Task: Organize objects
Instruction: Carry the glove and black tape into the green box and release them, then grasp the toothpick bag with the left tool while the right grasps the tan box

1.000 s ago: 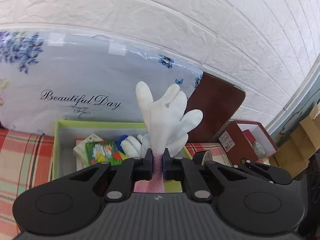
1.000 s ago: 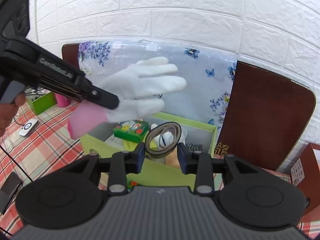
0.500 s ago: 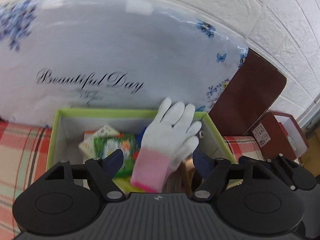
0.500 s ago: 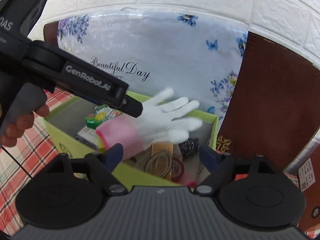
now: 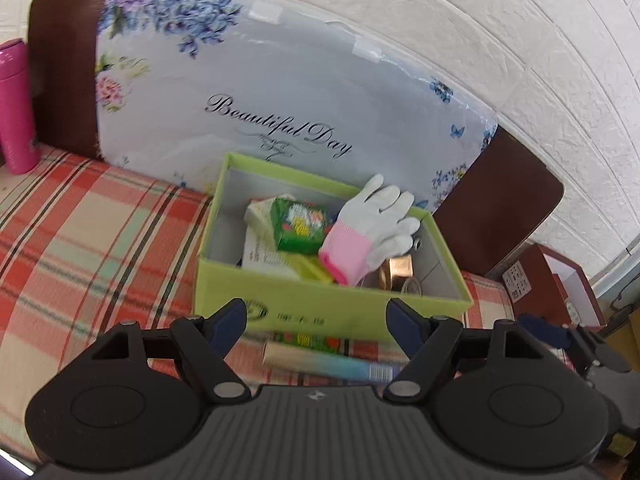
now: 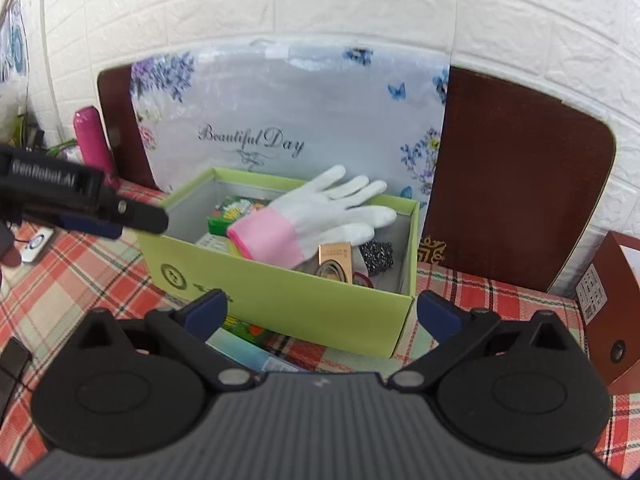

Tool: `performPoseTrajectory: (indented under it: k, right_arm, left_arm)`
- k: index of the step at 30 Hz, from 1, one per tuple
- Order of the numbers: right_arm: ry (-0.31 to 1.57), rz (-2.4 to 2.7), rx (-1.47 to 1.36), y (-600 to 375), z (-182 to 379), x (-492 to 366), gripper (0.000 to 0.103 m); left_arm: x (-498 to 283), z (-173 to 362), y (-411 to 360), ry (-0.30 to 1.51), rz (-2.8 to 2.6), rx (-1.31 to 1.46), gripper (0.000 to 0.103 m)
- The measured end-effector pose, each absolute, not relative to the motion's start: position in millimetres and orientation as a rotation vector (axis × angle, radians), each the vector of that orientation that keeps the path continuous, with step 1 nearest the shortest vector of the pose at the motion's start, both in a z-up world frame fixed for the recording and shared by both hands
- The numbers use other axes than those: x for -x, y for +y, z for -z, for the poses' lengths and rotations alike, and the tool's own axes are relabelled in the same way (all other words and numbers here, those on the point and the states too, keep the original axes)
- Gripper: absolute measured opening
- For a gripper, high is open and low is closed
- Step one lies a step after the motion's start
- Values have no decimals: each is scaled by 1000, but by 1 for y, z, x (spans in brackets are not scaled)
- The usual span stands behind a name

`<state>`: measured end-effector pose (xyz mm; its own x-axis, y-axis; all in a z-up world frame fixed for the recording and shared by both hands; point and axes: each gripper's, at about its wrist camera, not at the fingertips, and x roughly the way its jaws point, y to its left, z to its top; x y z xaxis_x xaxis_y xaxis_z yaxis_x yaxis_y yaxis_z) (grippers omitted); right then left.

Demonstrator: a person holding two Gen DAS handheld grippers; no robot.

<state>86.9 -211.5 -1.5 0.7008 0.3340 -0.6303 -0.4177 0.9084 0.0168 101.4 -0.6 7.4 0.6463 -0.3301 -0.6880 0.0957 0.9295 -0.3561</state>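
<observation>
Box: green cardboard box point(image 5: 328, 312) on plaid tablecloth point(image 5: 92, 232), against floral "Beautiful Day" board point(image 5: 280, 92).
Glove: white glove with pink cuff point(image 6: 308, 216) lying atop the contents, fingertips reaching the far rim.
Other contents: green packet point(image 5: 298, 224), tape roll point(image 6: 334, 272), dark scourer point(image 6: 376, 254).
Left gripper point(image 5: 316, 316): jaws spread, nothing held.
Right gripper point(image 6: 320, 308): jaws spread, nothing held.
Progress: glove stowed; judged mostly done.
Remaining: tube point(image 5: 324, 362) and second green packet point(image 6: 244, 326) lying before the box.
Surroundings: pink bottle point(image 5: 14, 108), red box point(image 5: 560, 284), both well apart; no obstruction.
</observation>
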Motion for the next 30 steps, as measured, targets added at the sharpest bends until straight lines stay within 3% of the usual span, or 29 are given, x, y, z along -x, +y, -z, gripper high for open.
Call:
performPoseTrajectory:
  k: [9,21,26,30]
  right_arm:
    - [739,-450,130,-206,11,-28,103]
    - [1020,-420,82,-195,61,6,103]
    - [1077,-451,82,-181,75,7,88]
    - [1078,-443,98,-167,80,4,85]
  left_arm:
    - [-46,10,15,926,188,296,80]
    - [-11,33,29,1010,153,261,80]
    - [-7,43,34,1040,145,260,80]
    - [-6,51,34,1054,151,255,80]
